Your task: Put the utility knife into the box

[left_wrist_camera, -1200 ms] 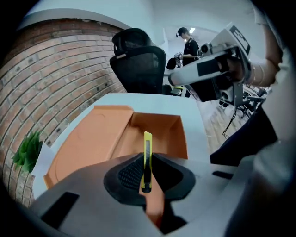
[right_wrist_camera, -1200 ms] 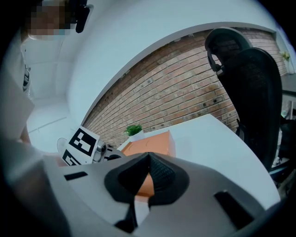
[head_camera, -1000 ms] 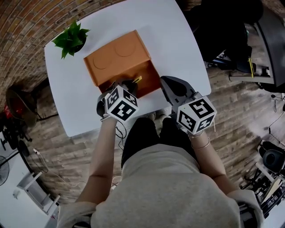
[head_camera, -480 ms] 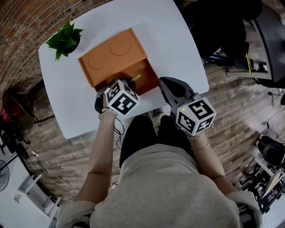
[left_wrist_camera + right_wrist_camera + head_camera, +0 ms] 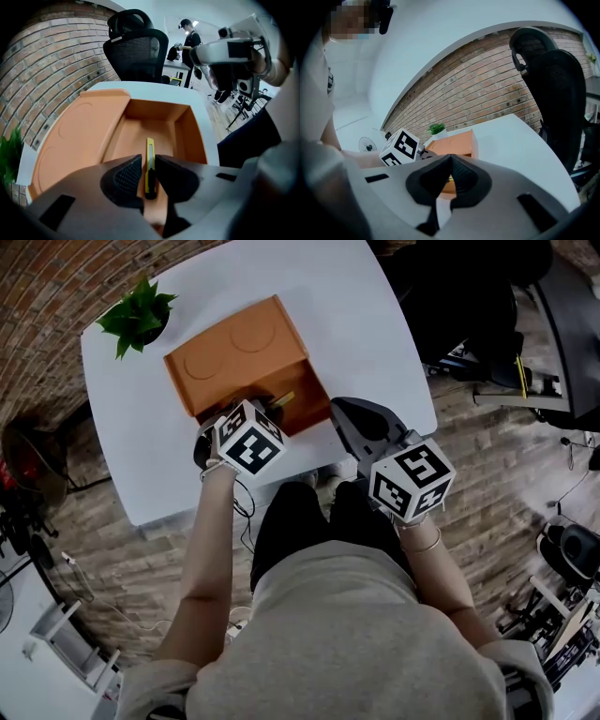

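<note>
Right gripper [image 5: 450,158], nearest the person's lap, has its jaws pressed together on nothing, just off the near edge of the white surface [image 5: 366,324]. At its 10 o'clock the left gripper [image 5: 149,159] pinches the yellow utility knife [image 5: 150,147], whose free end points to 12 o'clock over the open compartment of the orange box [image 5: 79,136]. Whether the knife touches the box floor cannot be told. Farther off, at the box's 10 o'clock, stands a potted plant [image 5: 139,317]; a black office chair [image 5: 136,51] stands beyond the surface.
</note>
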Demonstrator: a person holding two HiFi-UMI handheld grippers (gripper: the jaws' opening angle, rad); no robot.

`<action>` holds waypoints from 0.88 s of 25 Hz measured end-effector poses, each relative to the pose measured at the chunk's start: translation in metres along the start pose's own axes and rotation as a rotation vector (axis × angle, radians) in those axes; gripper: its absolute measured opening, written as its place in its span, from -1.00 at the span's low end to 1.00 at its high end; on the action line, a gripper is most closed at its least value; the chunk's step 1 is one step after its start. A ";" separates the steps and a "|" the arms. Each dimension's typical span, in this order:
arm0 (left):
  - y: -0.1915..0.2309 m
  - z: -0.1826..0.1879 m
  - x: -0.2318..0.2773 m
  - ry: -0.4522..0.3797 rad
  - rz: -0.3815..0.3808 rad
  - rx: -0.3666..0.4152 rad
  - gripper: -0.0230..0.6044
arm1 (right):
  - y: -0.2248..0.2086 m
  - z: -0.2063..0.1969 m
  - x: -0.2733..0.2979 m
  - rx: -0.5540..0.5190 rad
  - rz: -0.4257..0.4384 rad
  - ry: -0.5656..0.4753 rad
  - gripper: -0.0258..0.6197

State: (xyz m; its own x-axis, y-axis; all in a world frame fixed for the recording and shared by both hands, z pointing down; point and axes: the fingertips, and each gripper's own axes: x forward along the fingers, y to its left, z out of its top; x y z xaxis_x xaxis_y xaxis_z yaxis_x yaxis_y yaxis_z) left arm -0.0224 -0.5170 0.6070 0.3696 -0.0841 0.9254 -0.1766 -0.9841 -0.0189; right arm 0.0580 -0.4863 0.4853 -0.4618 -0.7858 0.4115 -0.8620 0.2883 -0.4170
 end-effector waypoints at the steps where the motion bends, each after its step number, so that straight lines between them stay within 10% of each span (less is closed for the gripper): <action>1: 0.001 0.002 -0.004 -0.010 0.009 -0.007 -0.70 | 0.001 0.000 -0.001 -0.005 0.009 0.003 -0.92; 22: -0.094 0.038 -0.196 -0.858 0.222 -0.552 -0.90 | 0.086 0.005 -0.084 -0.170 0.246 -0.088 -0.92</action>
State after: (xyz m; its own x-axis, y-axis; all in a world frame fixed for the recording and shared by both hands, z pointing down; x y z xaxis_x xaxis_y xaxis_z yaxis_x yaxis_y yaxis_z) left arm -0.0436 -0.4143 0.4132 0.7636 -0.5501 0.3381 -0.6324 -0.7429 0.2196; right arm 0.0240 -0.3983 0.4105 -0.6471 -0.7236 0.2400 -0.7529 0.5569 -0.3508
